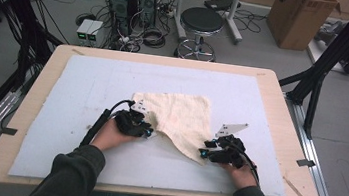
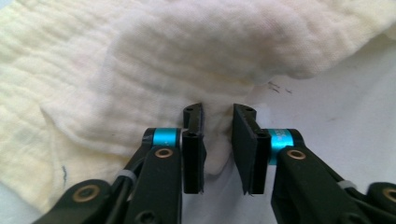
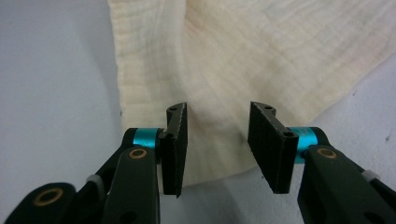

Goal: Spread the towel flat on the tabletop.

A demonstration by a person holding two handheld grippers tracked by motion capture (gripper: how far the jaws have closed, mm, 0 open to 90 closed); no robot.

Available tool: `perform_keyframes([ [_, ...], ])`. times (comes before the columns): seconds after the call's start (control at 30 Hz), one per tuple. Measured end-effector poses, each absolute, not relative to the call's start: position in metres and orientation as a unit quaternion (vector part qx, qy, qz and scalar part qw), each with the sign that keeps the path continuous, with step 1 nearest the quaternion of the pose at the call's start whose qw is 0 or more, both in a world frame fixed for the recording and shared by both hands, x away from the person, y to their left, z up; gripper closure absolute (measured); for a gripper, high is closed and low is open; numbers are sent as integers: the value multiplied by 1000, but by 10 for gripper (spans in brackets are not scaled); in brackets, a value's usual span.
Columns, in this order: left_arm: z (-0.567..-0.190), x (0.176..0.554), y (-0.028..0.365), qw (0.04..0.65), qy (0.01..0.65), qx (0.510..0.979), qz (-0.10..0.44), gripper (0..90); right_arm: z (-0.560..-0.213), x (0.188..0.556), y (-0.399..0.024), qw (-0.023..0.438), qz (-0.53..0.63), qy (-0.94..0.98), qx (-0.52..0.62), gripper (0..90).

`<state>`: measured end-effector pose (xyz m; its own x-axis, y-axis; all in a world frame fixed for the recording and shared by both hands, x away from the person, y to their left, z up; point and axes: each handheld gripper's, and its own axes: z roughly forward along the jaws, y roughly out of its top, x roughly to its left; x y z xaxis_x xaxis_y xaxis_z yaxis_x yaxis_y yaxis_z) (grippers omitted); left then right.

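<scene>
The cream muslin cloth (image 1: 180, 119) lies rumpled mid-surface. The left gripper (image 2: 218, 140) seems clamped on a bunched fold at its near edge; the right gripper (image 3: 217, 140) stands apart over the corner. A shallow pinch could slip when pulled.

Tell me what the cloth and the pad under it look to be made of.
Cloth: likely cotton gauze or muslin, cream, matte; a fine crinkled weave and soft folds show in both gripper views.
Pad: probably foam or felt sheet, pale blue-grey, matte, with faint scuffs; hard to tell which.
</scene>
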<state>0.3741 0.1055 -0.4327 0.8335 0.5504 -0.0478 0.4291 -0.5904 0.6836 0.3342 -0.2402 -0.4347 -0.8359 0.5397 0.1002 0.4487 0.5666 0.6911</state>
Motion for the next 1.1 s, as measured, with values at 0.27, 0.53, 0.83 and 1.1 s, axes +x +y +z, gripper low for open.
perform_keyframes([
  [0.27, -433, 375, 105, 357, 272, 888, 97, 841, -432, 331, -234, 50, 387, 882, 263, 571],
  [0.53, -423, 372, 115, 372, 270, 884, 86, 868, -436, 331, -233, 50, 367, 891, 264, 604],
  [0.83, -401, 348, 136, 386, 247, 884, 96, 868, -437, 331, -232, 60, 366, 892, 260, 631],
  [1.1, -397, 324, 157, 405, 240, 876, 102, 868, -436, 330, -232, 69, 360, 893, 261, 720],
])
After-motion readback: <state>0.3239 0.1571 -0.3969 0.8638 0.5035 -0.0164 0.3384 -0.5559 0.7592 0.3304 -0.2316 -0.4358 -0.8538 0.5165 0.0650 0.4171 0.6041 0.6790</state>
